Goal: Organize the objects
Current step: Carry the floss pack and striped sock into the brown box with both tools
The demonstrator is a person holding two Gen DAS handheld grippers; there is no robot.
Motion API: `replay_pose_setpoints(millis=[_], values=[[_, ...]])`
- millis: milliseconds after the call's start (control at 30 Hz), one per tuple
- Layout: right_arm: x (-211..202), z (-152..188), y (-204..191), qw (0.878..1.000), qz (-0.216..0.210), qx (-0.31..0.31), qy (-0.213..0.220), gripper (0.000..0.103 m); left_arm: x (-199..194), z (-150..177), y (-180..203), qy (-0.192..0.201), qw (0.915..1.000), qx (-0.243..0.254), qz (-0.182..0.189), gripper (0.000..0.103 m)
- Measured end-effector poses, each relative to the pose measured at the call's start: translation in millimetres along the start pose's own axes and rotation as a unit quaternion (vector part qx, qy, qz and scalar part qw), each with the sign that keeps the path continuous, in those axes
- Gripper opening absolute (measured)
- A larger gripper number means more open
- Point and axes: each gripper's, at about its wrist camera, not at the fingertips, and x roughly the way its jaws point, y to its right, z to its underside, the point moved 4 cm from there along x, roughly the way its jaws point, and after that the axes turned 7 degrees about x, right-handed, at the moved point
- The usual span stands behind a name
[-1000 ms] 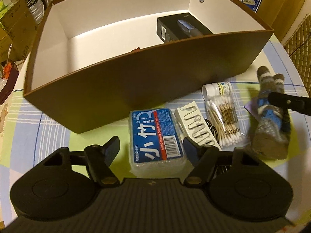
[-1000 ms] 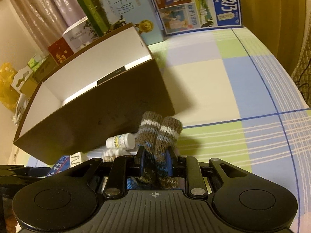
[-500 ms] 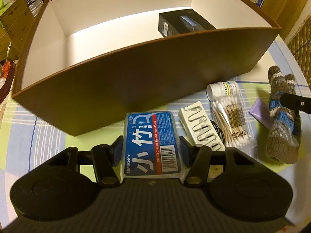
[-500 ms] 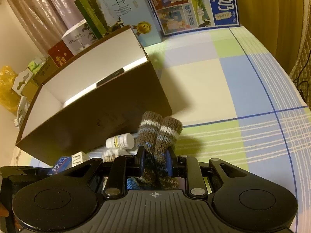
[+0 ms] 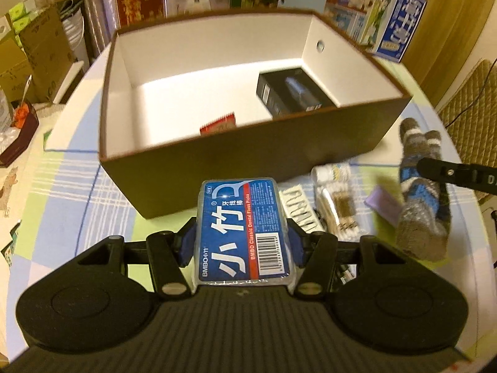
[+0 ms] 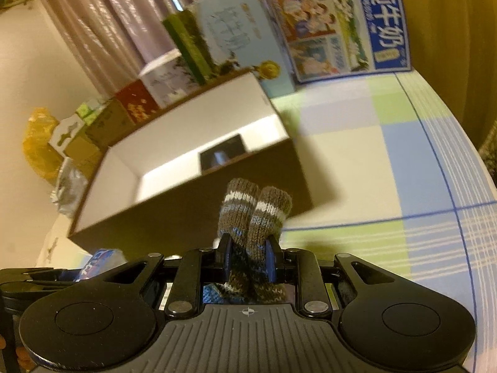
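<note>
Since the floss box (image 5: 245,230) is light, stiff and slick, the left tongs (image 5: 242,242) clamp its long sides; the right tongs (image 6: 247,259) pinch soft socks (image 6: 254,211) mid-length.

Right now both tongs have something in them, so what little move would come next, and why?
Probably carry the floss pick box forward over the brown box rim. The left tongs are shut on it, lifted, short of the near wall. The right tongs grip the knitted socks, also outside.
</note>
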Motion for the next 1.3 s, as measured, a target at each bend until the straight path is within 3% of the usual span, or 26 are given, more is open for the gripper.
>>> replay_pose_setpoints(millis=[333,667,1000,1300], values=[[0.1,-18.3,-47.5,0.997,-0.055,-0.053,0.009,0.019,-33.5,-30.9,-1.7,0.05,0.9987,0.01,-0.004,0.053],[25.3,-48.0,-90.8,0.991,-0.096,-0.096,0.014,0.019,-32.7,-66.6,-15.1,0.074,0.997,0.013,-0.021,0.053],[81.7,-77.8,-119.2,0.986,-0.093,-0.137,-0.001,0.019,-3.1,-100.7,-38.0,0.077,0.9964,0.003,-0.034,0.053],[134.3,-100.1,-123.3,0.988,-0.078,-0.134,-0.023,0.019,34.7,-126.9,-58.1,0.064,0.9968,0.003,-0.049,0.053]])
